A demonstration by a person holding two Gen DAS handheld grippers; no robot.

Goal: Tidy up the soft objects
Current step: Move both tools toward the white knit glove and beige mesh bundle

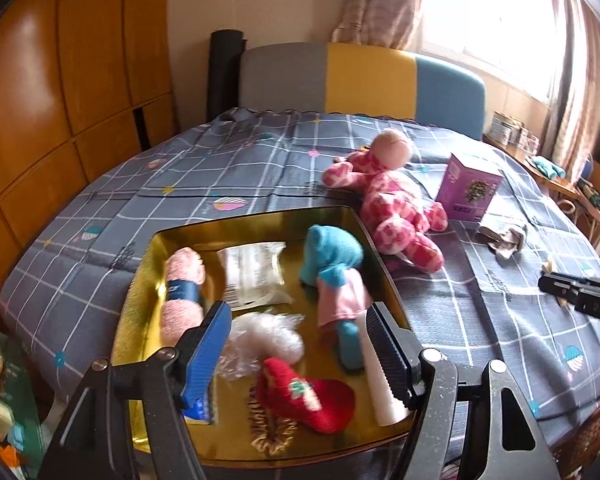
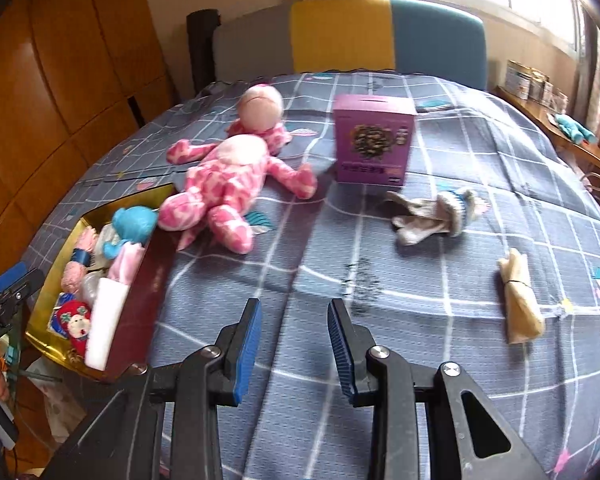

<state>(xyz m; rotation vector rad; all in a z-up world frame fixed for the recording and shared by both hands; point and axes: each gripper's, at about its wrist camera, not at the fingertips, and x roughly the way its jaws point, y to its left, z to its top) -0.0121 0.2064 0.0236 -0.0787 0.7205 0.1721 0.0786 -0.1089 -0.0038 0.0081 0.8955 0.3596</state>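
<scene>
Looking down through the left wrist view, the left gripper (image 1: 296,344) hangs spread over the gold tray (image 1: 384,264), nothing pinched between its pads; inside the tray lie a pink towel roll (image 1: 182,288) along the left wall, a clear packet (image 1: 254,276) at the far side, a blue plush in a pink dress (image 1: 334,276) along the right wall, a white fluffy tuft (image 1: 264,340) in the middle and a red knitted piece (image 1: 308,394) at the near end; the pink spotted plush (image 1: 396,204) lies on the bed (image 1: 140,200) just beyond the tray's far right corner, the purple box (image 1: 470,184) beside it; the right gripper (image 1: 580,292) pokes in at the right edge.

Over to the right wrist view: the right gripper (image 2: 294,344) hovers above bare bedcover, jaws parted a little and holding nothing; a grey sock bundle (image 2: 436,214) lies ahead to the right, a cream folded cloth (image 2: 520,300) nearer the right edge; the tray sits at the bed's left edge, the pink spotted plush touching its far corner.
</scene>
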